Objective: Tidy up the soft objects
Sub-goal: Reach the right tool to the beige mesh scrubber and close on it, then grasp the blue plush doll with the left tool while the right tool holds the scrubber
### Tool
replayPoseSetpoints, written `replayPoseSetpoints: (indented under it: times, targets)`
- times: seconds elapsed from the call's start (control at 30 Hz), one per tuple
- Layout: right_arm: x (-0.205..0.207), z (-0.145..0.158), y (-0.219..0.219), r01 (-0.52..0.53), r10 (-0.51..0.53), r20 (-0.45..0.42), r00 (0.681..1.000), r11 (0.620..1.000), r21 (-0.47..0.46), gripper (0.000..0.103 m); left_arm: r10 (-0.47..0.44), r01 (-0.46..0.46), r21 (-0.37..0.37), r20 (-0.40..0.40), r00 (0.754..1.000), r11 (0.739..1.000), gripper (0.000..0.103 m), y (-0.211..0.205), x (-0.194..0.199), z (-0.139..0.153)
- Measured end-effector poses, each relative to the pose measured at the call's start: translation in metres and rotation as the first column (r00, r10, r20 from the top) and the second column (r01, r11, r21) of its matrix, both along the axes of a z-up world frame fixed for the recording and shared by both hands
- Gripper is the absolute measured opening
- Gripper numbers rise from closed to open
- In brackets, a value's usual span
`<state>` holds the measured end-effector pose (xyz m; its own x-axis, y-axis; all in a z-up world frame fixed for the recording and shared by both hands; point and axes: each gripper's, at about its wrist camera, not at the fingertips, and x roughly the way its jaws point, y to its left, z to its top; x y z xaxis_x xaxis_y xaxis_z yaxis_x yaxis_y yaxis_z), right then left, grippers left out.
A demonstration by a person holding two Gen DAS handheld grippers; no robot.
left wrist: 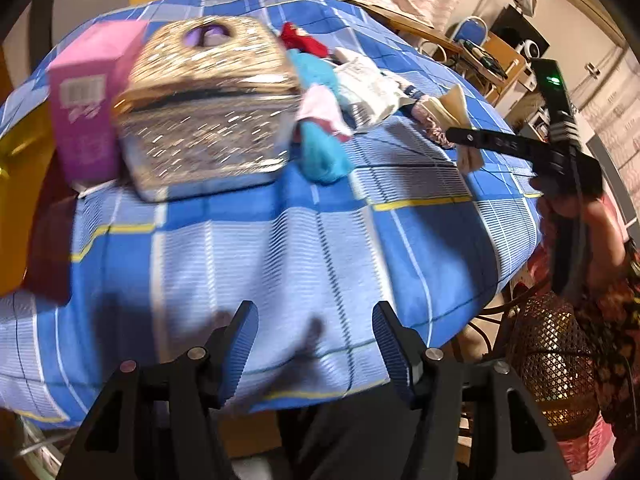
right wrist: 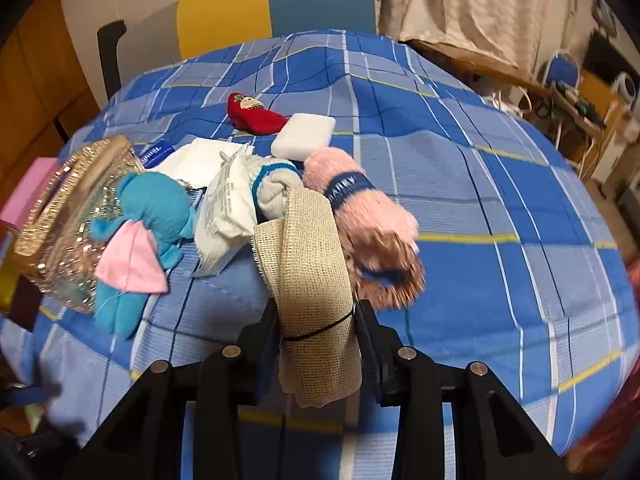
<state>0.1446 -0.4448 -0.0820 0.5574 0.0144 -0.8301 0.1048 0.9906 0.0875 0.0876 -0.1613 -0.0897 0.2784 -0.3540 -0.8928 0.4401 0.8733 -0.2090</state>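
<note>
My right gripper [right wrist: 316, 320] is shut on a beige mesh cloth roll [right wrist: 308, 264] tied with a black band, held above the table; it also shows in the left wrist view [left wrist: 456, 108]. Beside it lie a pink fuzzy yarn skein [right wrist: 360, 216], a white sock with a teal stripe [right wrist: 272, 188], a white packet [right wrist: 224, 208], a blue plush with pink ears [right wrist: 148, 220], a red plush [right wrist: 256, 116] and a white sponge [right wrist: 304, 136]. My left gripper [left wrist: 316, 344] is open and empty over the near table edge. A glittery gold pouch [left wrist: 208, 104] lies at the left.
A blue checked tablecloth [right wrist: 480, 220] covers the round table. A pink box [left wrist: 88, 96] stands left of the pouch. A wicker basket [left wrist: 560, 364] sits below the table at right. A chair with a yellow and blue back [right wrist: 276, 4] stands behind.
</note>
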Motion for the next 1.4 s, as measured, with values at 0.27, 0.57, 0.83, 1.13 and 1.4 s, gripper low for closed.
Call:
replayPoseSetpoints:
  times: [0.27, 0.57, 0.83, 1.13, 1.4]
  targets:
    - [-0.025, -0.001, -0.024, 0.002, -0.016, 0.068, 0.998, 0.981, 0.195, 0.037, -0.012, 0.006, 0.059, 0.107, 0.994, 0.998, 0.060, -0.056, 0.029, 0.015]
    - [-0.030, 0.016, -0.029, -0.019, -0.030, 0.165, 0.986, 0.957, 0.289, 0.038, -0.002, -0.051, 0.269, 0.194, 0.981, 0.962, 0.060, -0.121, 0.082, 0.000]
    - [-0.030, 0.019, -0.038, -0.003, -0.062, 0.186, 0.981, 0.945, 0.328, 0.038, -0.031, -0.088, 0.392, 0.286, 0.958, 0.916, 0.053, -0.157, 0.107, -0.008]
    - [-0.031, 0.024, -0.045, 0.015, -0.092, 0.203, 0.975, 0.936, 0.352, 0.038, -0.091, -0.162, 0.605, 0.364, 0.927, 0.779, 0.052, -0.176, 0.137, -0.032]
    - [-0.033, 0.028, -0.052, 0.028, -0.120, 0.218, 0.968, 0.924, 0.383, 0.038, -0.119, -0.185, 0.616, 0.418, 0.901, 0.766, 0.028, -0.179, 0.144, -0.043]
